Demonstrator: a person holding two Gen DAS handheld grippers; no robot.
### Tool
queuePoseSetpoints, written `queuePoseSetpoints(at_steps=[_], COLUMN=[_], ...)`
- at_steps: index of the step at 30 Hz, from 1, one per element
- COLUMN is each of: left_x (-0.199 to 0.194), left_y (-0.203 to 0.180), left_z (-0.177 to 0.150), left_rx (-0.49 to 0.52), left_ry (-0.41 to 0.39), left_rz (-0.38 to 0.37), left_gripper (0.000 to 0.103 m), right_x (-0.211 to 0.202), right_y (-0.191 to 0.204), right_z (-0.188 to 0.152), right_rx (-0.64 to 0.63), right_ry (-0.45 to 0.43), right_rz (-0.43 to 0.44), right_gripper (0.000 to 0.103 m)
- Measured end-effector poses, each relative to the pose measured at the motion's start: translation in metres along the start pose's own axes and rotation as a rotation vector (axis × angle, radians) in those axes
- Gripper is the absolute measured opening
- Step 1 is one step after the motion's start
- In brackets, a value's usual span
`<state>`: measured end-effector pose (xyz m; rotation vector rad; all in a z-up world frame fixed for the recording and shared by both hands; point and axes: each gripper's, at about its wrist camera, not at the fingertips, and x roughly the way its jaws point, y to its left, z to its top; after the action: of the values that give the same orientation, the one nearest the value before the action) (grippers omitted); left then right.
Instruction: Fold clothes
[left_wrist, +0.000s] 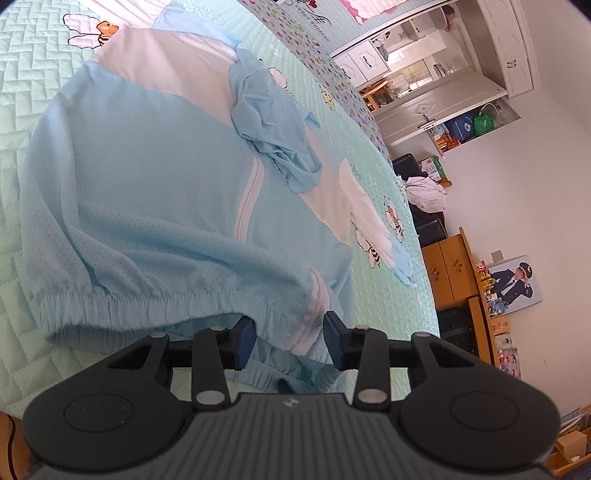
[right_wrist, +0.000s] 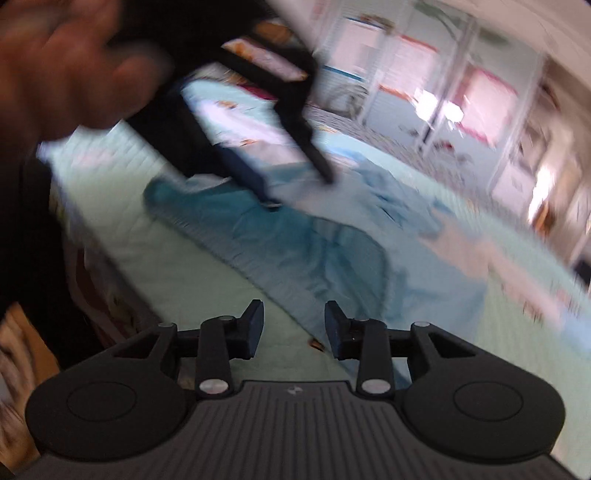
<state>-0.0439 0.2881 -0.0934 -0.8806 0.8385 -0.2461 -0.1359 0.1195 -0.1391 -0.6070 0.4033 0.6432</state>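
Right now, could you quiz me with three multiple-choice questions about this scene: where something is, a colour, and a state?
1. Where does the jacket lie?
A. on the quilted bedspread
B. on a chair
C. on the floor

2. What colour is the jacket's body?
A. red
B. light blue
C. black

3. How does the right gripper stand?
A. clamped on a sleeve
B. holding a hanger
C. open and empty

Answers:
1. A, quilting surrounds the jacket.
2. B, light blue mesh with white panels.
3. C, only bedspread shows between its fingers.
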Motion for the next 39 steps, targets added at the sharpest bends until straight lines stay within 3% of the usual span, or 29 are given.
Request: queuePoseSetpoints(at_steps=[4,8,10,11,12,19,23,27,32,35,39], left_x=[-0.004,-0.006,-0.005,-0.005,-0.005,-0.018,-0.014,-0.024,-0.036,-0.038,-0.037], left_y=[0.001,0.002,0.003,0.004,0.004,0.004,0.015,0.022,0.031,0.043,0.056], left_z=[0.003,0.004,0.004,0.003,0.003,-0.007,-0.021,-0.027,-0.025,-0.027,-0.032], left_rx=[0.002,-0.004,-0.006,-0.007,-0.008,0.012,-0.002,-0.003,0.021,0.034,0.006], left_ry=[-0.007,-0.007,-0.004,-0.002,-0.001,0.016,0.046,0.053,0.032,0.022,0.024], left_rz=[0.002,0.002,0.001,0.001,0.0,-0.04,-0.003,-0.003,0.01,0.069,0.07], left_gripper=[0.041,0.041,0.041,0.041,0.041,0.041,0.041,0.041,0.043,0.043,0.043], right_x=[0.015,0.029,0.032,0.034,0.035,-0.04,-0.027,-0.036,-0.038,-0.033,-0.018], right_y=[0.027,0.041,0.043,0.044,0.045,0.042,0.039,0.038,0.028,0.023,0.024], right_z=[-0.002,-0.007,-0.008,-0.009,-0.009,-0.007,-0.03,-0.03,-0.022,-0.019,-0.021], right_rx=[-0.194,-0.341,-0.361,-0.368,-0.375,-0.306,-0.247,-0.235,-0.149,-0.131,-0.137], right_ry=[-0.024,-0.045,-0.035,-0.028,-0.021,-0.127,-0.024,-0.092,-0.085,-0.076,-0.069], right_rz=[-0.148,-0.232,-0.231,-0.227,-0.224,-0.145,-0.077,-0.111,-0.081,-0.102,-0.125], right_gripper=[0.039,0.041,0.032,0.005,0.001,0.0,0.0,0.001,0.006,0.007,0.011])
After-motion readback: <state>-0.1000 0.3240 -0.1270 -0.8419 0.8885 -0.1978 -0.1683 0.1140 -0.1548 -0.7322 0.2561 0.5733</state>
